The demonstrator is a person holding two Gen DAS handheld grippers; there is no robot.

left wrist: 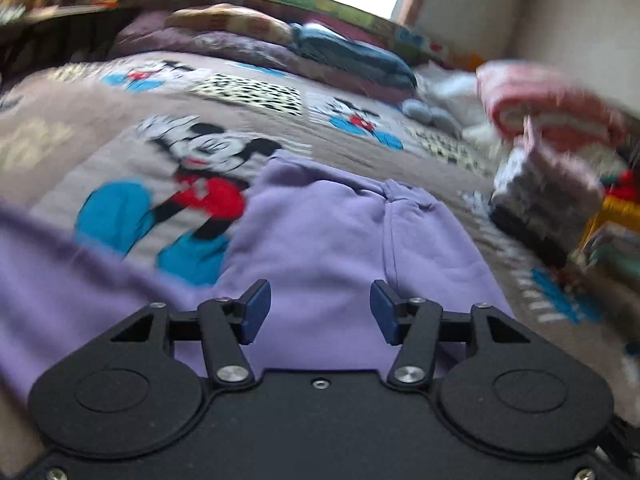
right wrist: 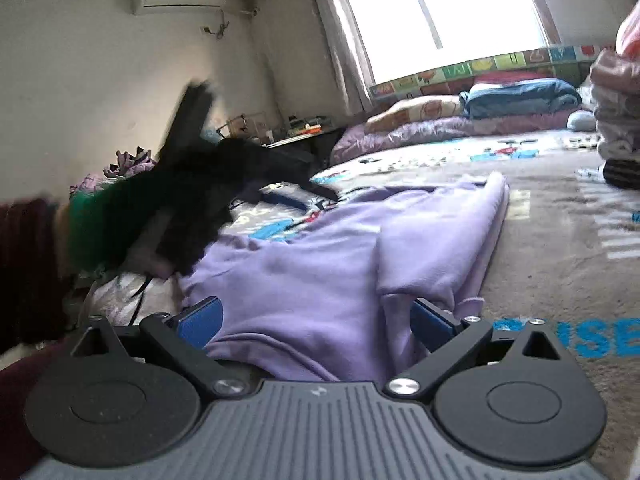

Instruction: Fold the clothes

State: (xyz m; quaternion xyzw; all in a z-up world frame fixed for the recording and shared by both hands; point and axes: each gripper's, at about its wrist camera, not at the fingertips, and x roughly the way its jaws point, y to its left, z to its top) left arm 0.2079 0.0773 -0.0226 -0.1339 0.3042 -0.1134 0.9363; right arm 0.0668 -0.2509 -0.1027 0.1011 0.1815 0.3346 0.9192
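Observation:
A lilac sweatshirt [left wrist: 328, 236] lies partly folded on a Mickey Mouse bedspread [left wrist: 120, 128]. My left gripper [left wrist: 320, 312] is open just above the garment's near part, nothing between its blue pads. In the right wrist view the same lilac sweatshirt [right wrist: 320, 264] spreads ahead. My right gripper [right wrist: 320, 320] is open wide, with cloth bunched between the pads but not clamped. The left gripper and the hand holding it [right wrist: 192, 184] show as a dark blur at the garment's left edge.
A stack of folded clothes [left wrist: 548, 152] stands at the right on the bed, also seen in the right wrist view [right wrist: 616, 120]. Pillows and a blue blanket [left wrist: 352, 56] lie at the far end under the window. A cluttered desk [right wrist: 288, 132] stands beside the bed.

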